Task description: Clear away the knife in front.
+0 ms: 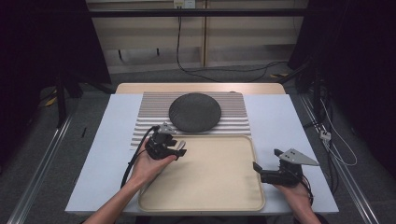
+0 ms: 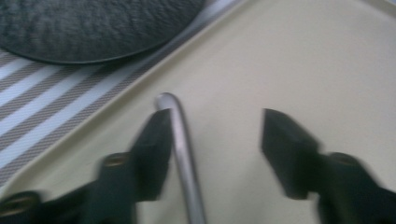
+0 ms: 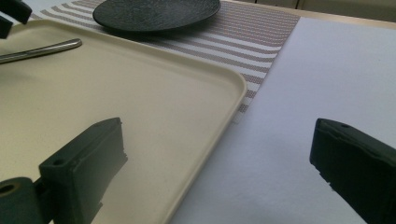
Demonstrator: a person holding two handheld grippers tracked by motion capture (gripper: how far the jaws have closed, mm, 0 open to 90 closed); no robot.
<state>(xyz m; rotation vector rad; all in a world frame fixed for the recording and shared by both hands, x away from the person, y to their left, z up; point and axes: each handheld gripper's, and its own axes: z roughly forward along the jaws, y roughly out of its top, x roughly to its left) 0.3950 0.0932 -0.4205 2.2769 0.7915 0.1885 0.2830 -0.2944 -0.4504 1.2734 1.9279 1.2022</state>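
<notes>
Left tongs (image 2: 212,140) parted around metal rod (image 2: 184,154) over beige tray (image 1: 219,186), right tongs (image 3: 224,168) held apart astride tray edge, no legible writing seen.

The left hand-held gripper (image 1: 180,148) is held in the left hand (image 1: 148,164), the forearm reaching in from the bottom edge, its jaws pointing right and standing partly apart. The right hand-held gripper (image 1: 256,167), gripped by the right hand (image 1: 293,186) low at the right, points left with jaws wide apart.
</notes>
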